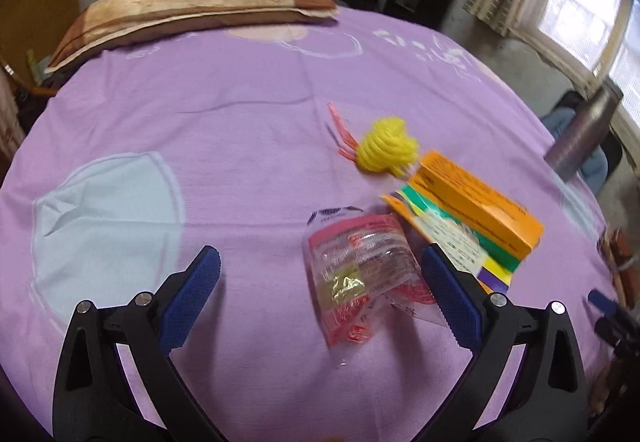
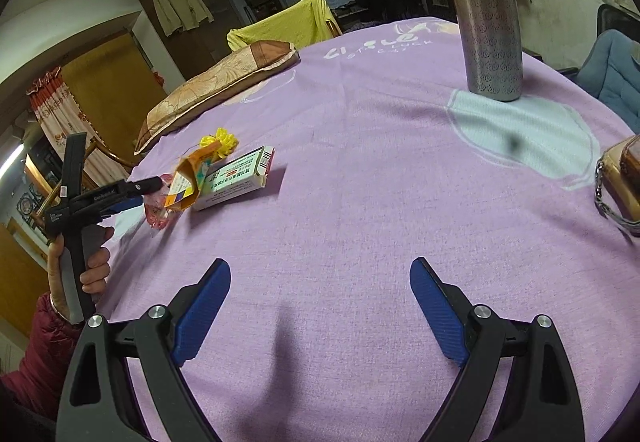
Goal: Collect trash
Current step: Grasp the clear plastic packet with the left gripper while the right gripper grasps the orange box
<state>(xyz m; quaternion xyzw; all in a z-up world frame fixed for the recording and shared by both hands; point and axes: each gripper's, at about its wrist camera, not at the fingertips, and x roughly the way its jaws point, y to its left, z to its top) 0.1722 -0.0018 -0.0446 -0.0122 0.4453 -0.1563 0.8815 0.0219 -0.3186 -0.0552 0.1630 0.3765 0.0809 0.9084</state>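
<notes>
The left gripper [image 1: 320,282] is held wide open over the purple sheet [image 1: 240,129], with a crumpled wrapper [image 1: 360,278] lying between its fingers, nearer the right one. Just beyond the wrapper lie an orange box [image 1: 480,197] and a yellow cord [image 1: 386,145]. The right gripper [image 2: 320,302] is also spread open and empty above bare sheet, well apart from the trash, with a steel bottle [image 2: 488,21] standing far ahead

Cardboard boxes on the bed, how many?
2. An orange box lies right of the plastic wrapper; a white-and-green box lies flat against its far side, seen only from the right wrist. More may be hidden.
</notes>
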